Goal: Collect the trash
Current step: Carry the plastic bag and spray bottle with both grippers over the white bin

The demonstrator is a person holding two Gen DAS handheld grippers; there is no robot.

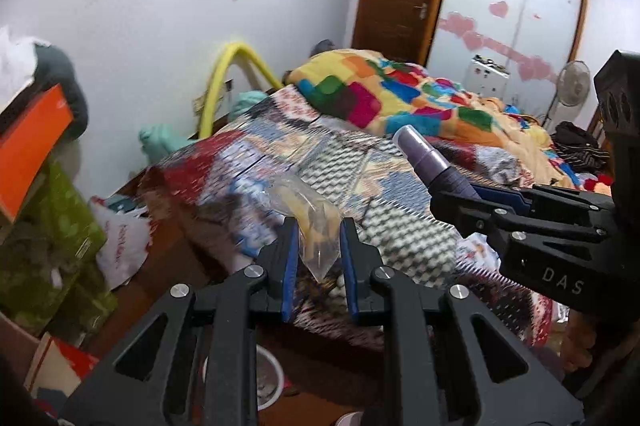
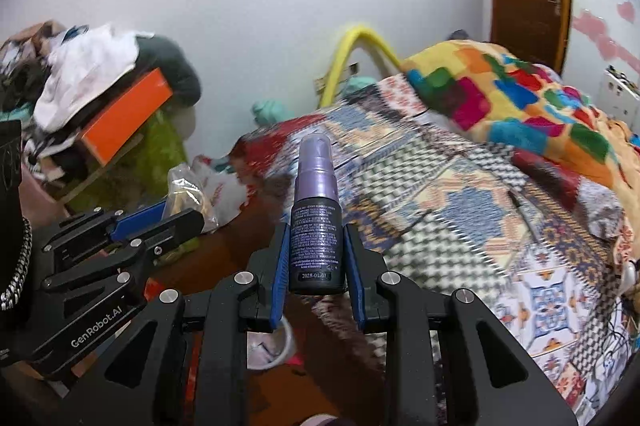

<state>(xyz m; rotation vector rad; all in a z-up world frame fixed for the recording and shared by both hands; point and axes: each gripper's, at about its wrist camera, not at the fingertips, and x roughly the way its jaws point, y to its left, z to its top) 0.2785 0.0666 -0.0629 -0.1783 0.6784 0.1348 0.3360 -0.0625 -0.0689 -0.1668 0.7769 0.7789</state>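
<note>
My left gripper [image 1: 319,226] is shut on a clear plastic bag [image 1: 308,222] with yellow scraps inside, held above the edge of the bed. The bag and the left gripper [image 2: 178,212] also show at the left of the right wrist view, the bag [image 2: 186,192] sticking up from the fingers. My right gripper [image 2: 316,230] is shut on a small purple spray bottle [image 2: 316,214] with a dark label, upright between the blue pads. In the left wrist view the right gripper [image 1: 444,186] holds that bottle [image 1: 426,156] just right of the bag.
A bed with a patterned quilt [image 1: 360,162] and a colourful blanket [image 1: 380,86] fills the middle and right. A cluttered pile with an orange box [image 2: 124,114] and green bags [image 1: 48,238] stands at the left. A round bin [image 1: 266,370] sits on the floor below the grippers.
</note>
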